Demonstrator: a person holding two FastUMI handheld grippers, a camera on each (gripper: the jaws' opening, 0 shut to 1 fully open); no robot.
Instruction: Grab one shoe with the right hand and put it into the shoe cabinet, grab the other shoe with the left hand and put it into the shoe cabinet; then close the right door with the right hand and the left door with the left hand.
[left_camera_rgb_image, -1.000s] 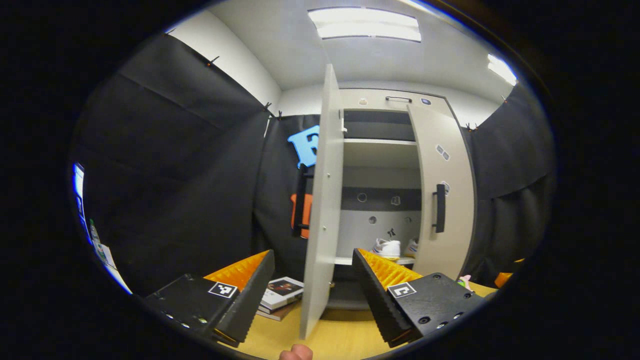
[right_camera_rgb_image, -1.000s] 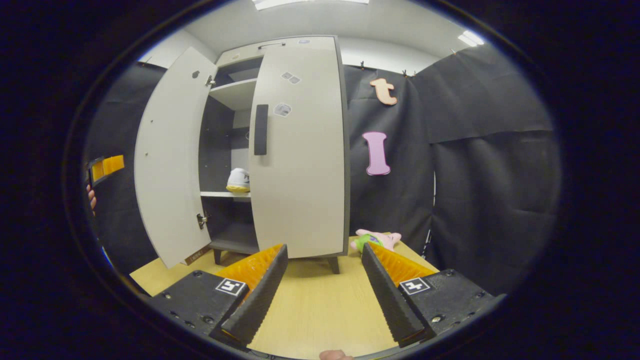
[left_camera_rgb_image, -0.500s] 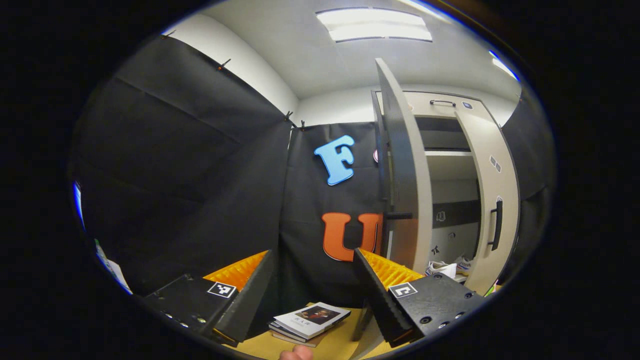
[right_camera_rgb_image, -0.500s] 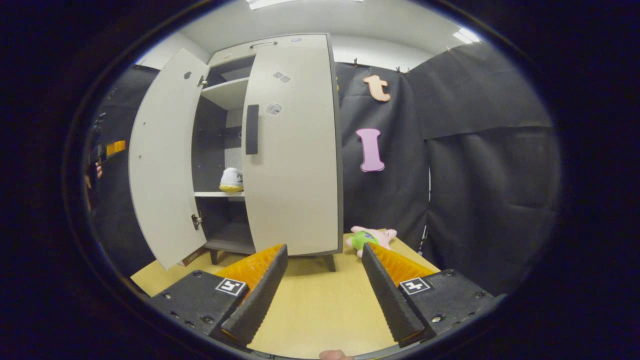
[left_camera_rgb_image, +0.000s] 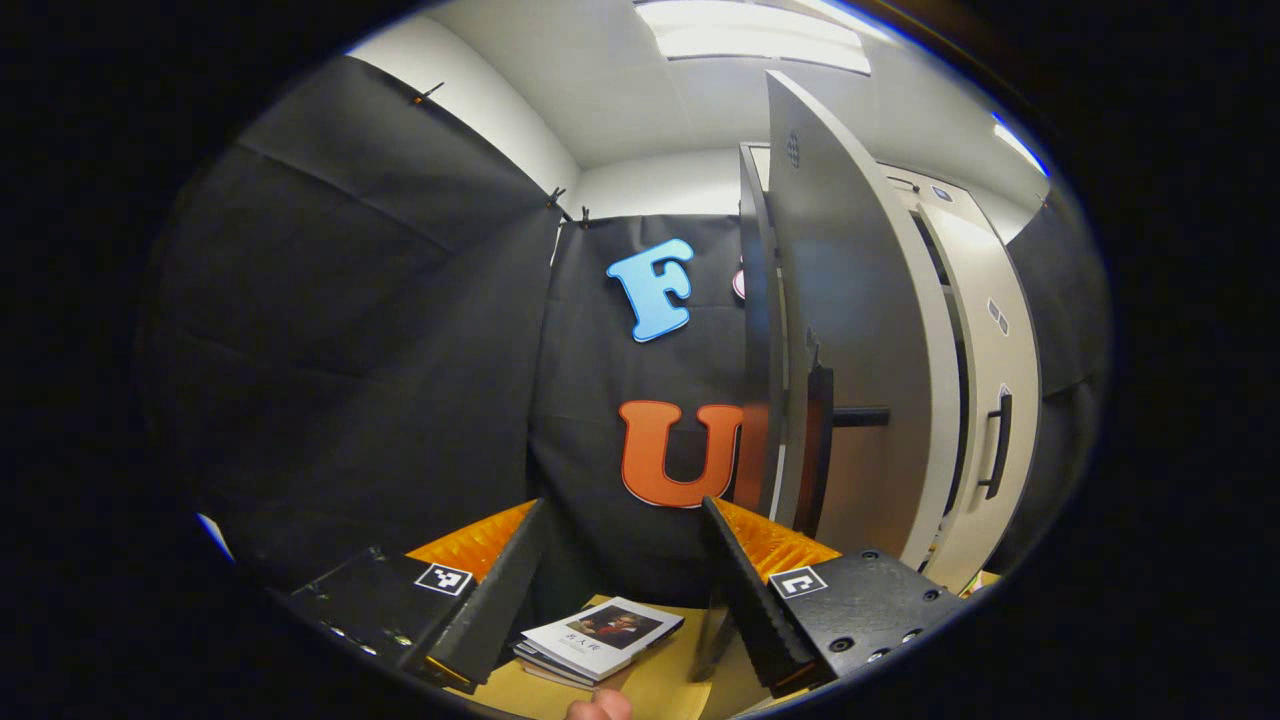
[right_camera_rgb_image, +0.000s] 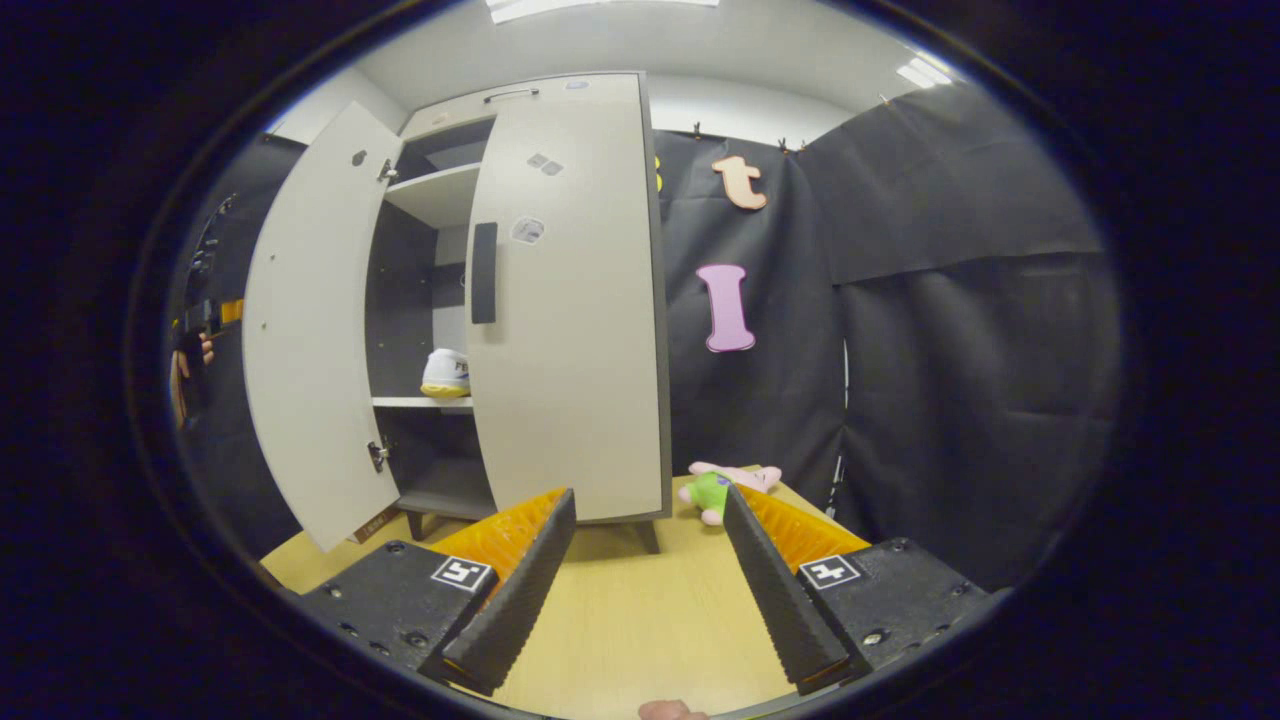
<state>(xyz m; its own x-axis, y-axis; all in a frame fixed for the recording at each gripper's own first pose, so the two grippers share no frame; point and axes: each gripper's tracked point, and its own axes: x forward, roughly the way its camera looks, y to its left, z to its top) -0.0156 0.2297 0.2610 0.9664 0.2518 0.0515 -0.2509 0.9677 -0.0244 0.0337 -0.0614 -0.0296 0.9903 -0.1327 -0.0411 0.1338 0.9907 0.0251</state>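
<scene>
Both grippers are spread wide with nothing between the fingers. The right gripper hangs over the light wood table, facing the shoe cabinet upper left of the frame: right door shut, left door swung open, a white shoe on the shelf. A plush toy lies centre frame. The left gripper sits behind that open door, books bottom centre, ceiling lights overhead.

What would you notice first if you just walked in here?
The tall pale shoe cabinet stands on the wooden table, its right door shut and its left door swung wide open. A white shoe sits on a shelf inside, and a pink and green plush toy lies beside the cabinet.
</scene>
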